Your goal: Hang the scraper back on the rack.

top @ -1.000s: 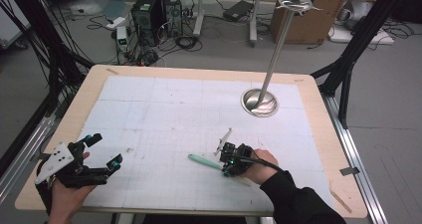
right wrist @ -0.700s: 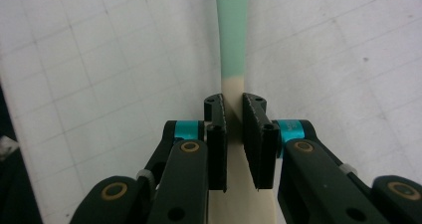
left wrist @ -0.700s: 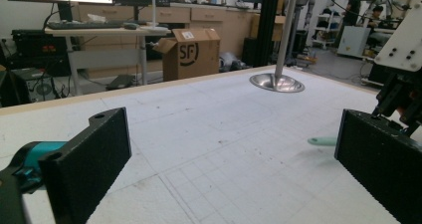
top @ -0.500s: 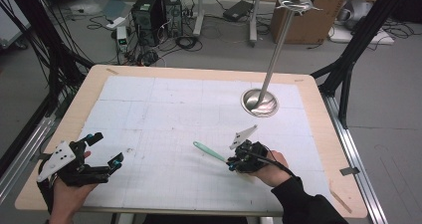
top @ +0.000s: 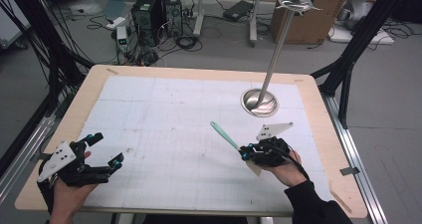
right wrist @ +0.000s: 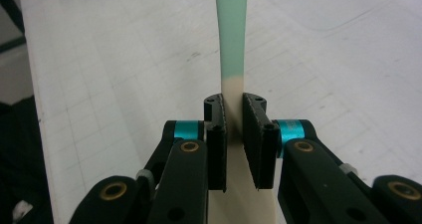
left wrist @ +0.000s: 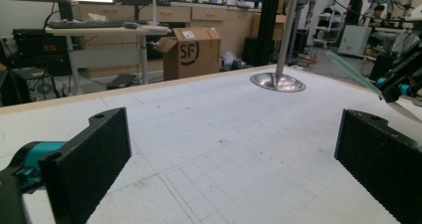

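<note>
At the left of the tabletop (top: 164,92), we are holding the left hand-held gripper (top: 107,152) low over the white grid sheet (top: 164,134) with its jaws spread wide and nothing between them. Right of centre, we are gripping the spatula (top: 225,136) in the right hand-held gripper (top: 245,154): its jaws are clamping the cream part, and the mint-green end is pointing up and away, clear of the sheet. Beyond it, the metal stand (top: 259,102) is resting on the tabletop.
</note>
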Demonstrator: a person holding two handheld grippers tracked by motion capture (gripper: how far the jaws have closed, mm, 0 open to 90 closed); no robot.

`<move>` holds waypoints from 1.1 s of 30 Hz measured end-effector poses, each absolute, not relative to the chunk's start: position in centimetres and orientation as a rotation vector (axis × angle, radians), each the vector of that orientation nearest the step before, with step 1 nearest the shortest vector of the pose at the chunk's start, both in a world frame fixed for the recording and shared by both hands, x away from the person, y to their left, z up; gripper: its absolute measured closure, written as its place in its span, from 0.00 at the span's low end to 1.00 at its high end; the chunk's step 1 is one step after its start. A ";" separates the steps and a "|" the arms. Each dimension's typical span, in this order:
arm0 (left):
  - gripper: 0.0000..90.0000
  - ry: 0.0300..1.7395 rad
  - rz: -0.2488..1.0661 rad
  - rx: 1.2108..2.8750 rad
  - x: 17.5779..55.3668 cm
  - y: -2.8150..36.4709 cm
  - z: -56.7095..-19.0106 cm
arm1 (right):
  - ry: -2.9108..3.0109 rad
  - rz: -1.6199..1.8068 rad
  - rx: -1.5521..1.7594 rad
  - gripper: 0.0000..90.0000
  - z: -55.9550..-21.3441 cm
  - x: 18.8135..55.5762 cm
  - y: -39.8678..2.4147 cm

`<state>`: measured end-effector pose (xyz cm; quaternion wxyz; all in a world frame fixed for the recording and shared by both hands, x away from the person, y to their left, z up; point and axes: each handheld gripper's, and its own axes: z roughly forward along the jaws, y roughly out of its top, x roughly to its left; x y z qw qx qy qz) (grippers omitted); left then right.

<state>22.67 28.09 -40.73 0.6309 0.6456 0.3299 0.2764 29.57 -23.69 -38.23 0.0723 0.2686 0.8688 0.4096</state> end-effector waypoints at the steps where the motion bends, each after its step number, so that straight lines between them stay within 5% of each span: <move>1: 0.02 0.756 0.633 1.478 22.7 28.1 -40.7 | 2.598 1.251 0.827 0.90 -38.1 29.6 -24.1; 33: 0.02 0.777 0.644 1.476 21.9 28.5 -40.9 | 2.197 1.579 0.972 0.90 -33.3 32.8 -32.2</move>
